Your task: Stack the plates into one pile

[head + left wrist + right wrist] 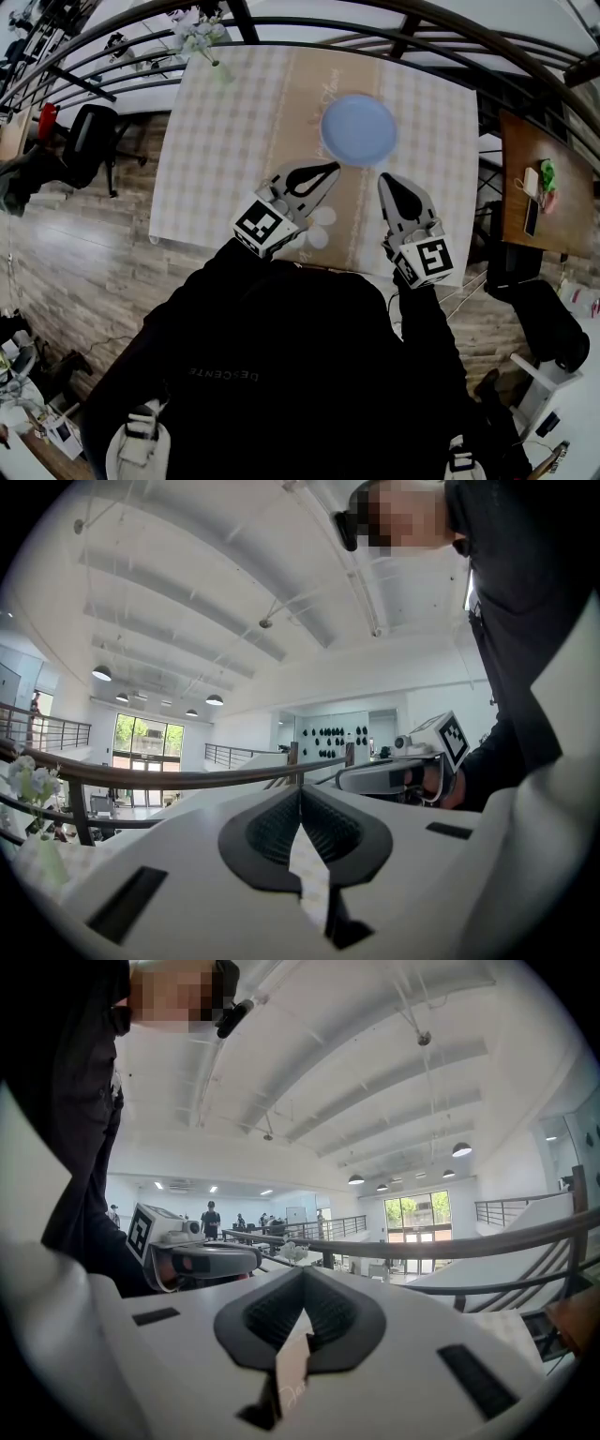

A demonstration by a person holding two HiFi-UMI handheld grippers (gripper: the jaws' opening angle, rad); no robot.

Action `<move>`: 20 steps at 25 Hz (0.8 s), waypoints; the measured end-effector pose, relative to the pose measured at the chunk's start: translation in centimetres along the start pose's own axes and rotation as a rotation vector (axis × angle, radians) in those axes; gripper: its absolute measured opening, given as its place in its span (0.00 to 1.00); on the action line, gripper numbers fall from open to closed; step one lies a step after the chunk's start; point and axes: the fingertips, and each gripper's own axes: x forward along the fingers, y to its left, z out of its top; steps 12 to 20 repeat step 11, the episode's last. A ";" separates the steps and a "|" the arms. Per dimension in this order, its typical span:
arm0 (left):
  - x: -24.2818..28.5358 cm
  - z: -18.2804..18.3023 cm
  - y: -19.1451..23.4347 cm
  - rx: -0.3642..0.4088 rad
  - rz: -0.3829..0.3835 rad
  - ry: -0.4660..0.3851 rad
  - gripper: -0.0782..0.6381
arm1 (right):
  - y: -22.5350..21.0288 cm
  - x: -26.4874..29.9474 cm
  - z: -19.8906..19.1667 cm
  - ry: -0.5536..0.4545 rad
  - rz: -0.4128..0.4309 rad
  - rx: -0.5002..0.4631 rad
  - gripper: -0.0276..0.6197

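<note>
A pale blue round plate (pixel 358 129) lies on the checked tablecloth (pixel 225 141), right of the middle; I cannot tell whether it is one plate or a pile. Both grippers hover side by side over the table's near edge, short of the plate and pointing at it. My left gripper (pixel 325 174) has its jaws closed tip to tip with nothing between them, as the left gripper view (pixel 300 791) also shows. My right gripper (pixel 388 184) is likewise shut and empty (pixel 303 1271). Each gripper view shows the other gripper beside it: the right gripper (pixel 394 775) and the left gripper (pixel 202 1258).
White flowers (pixel 202 36) stand at the table's far left corner. Two pale round shapes (pixel 322 225) show on the cloth by the left gripper. A dark railing (pixel 112 66) curves behind the table. An office chair (pixel 89 141) stands at the left, a wooden side table (pixel 534 187) at the right.
</note>
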 end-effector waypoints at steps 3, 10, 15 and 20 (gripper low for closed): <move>0.1 -0.1 0.0 0.000 -0.003 -0.002 0.14 | 0.0 0.0 -0.2 0.007 0.006 0.007 0.05; -0.2 -0.2 0.1 0.002 -0.001 -0.003 0.14 | 0.4 0.1 -0.3 0.003 0.013 0.016 0.05; -0.2 -0.2 0.1 0.003 -0.001 -0.003 0.14 | 0.5 0.1 -0.3 0.003 0.013 0.020 0.05; -0.2 -0.2 0.1 0.003 -0.001 -0.003 0.14 | 0.5 0.1 -0.3 0.003 0.013 0.020 0.05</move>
